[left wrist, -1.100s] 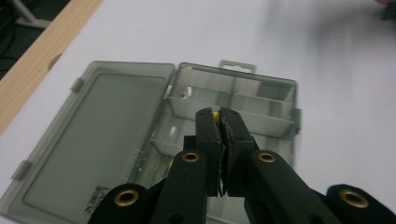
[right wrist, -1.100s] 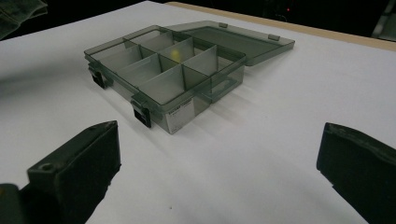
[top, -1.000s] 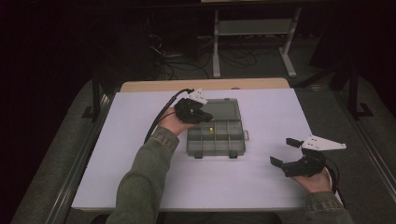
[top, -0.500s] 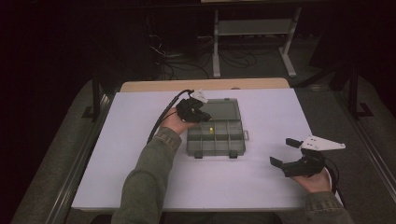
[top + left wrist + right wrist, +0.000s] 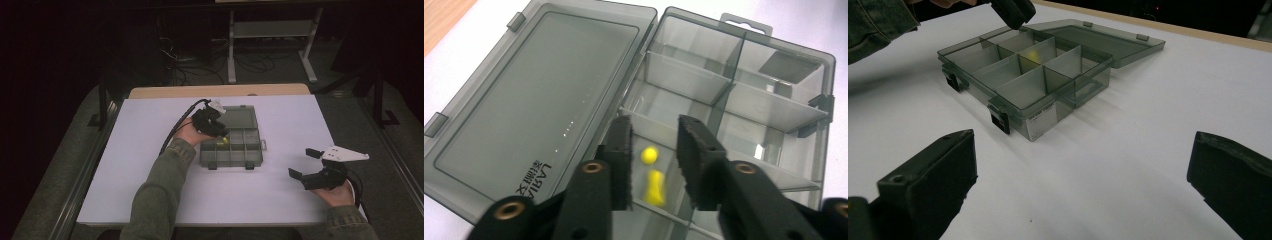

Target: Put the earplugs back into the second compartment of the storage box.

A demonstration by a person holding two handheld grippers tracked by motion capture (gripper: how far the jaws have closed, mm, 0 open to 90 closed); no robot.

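A smoky grey compartment box (image 5: 231, 150) lies open mid-table, its lid (image 5: 239, 117) folded back flat. My left gripper (image 5: 220, 131) hangs over a middle compartment next to the lid's hinge. Its jaws have just been opening and my left gripper (image 5: 655, 127) now stands open. Below the gap, a small yellow ball (image 5: 649, 155) and a longer yellow piece (image 5: 655, 187) rest on the compartment floor, and neither pad touches them. My right gripper (image 5: 303, 162) is open wide at the front right, clear of the box (image 5: 1033, 75), with nothing between its fingers (image 5: 933, 175).
The box's other compartments (image 5: 744, 100) look empty. White tabletop (image 5: 150, 130) surrounds the box, with a wooden strip (image 5: 220, 91) along the far edge. A metal frame and cables (image 5: 270, 45) stand on the dark floor beyond.
The left gripper has sunk slightly over the box. The right hand and gripper have not moved.
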